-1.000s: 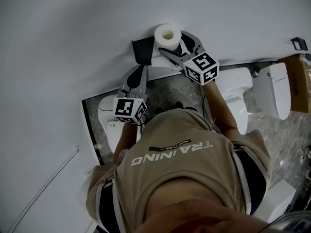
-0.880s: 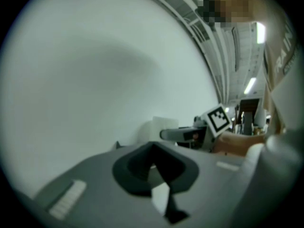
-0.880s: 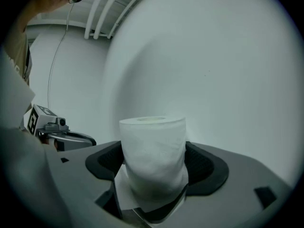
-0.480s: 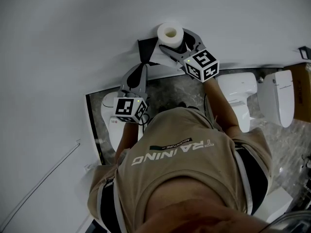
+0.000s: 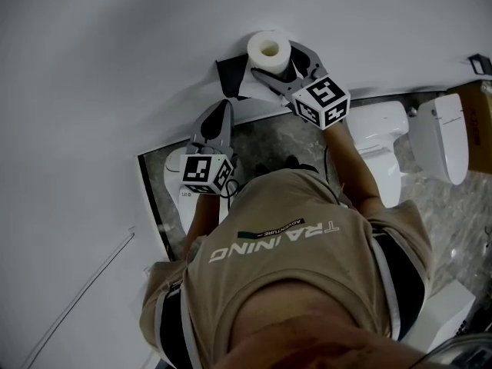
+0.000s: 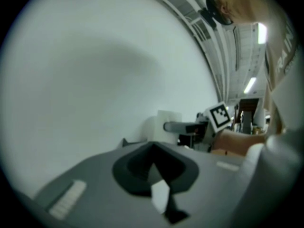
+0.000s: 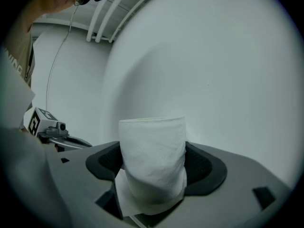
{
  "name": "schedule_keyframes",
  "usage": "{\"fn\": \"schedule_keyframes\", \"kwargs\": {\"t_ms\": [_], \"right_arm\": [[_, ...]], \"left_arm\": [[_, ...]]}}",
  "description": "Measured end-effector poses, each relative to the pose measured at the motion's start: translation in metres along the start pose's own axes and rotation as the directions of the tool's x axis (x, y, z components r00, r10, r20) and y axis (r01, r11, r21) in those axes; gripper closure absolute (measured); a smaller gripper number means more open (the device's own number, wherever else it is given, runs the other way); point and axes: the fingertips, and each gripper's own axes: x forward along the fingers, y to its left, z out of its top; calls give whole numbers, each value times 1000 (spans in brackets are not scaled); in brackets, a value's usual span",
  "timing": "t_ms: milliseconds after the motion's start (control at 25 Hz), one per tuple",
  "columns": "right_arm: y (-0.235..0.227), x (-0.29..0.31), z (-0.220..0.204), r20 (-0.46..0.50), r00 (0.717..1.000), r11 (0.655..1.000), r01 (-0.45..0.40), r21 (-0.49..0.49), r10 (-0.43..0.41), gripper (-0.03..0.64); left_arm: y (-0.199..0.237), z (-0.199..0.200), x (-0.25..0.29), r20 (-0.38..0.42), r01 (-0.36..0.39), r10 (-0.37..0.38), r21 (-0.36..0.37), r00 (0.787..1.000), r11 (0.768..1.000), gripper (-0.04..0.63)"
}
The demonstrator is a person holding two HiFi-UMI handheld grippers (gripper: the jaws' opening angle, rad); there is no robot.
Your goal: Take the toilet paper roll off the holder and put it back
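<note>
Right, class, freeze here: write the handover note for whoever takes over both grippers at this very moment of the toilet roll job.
Right gripper: jaws shut on the toilet paper roll, which is held upright close to the white wall.
Left gripper: jaws shut and empty, back from the roll and not touching it.
Holder: a black bracket on the wall, just beside the roll, with no roll on it.
Done: the roll is off the holder.
Left: probably guide the roll back onto the holder, then open the right jaws and pull away.
</note>
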Motion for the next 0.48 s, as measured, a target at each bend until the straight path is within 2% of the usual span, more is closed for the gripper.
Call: {"fn": "schedule_keyframes", "kwargs": {"t_ms": [240, 480], "right_arm": [[18, -15, 15, 35, 999, 998, 38, -46, -36, 273], [44, -33, 13, 53, 997, 996, 67, -64, -63, 273]], "left_arm": [[-3, -4, -13, 4, 55, -55, 10, 998, 998, 595], [-6, -14, -28, 9, 103, -103, 11, 995, 995, 595]]}}
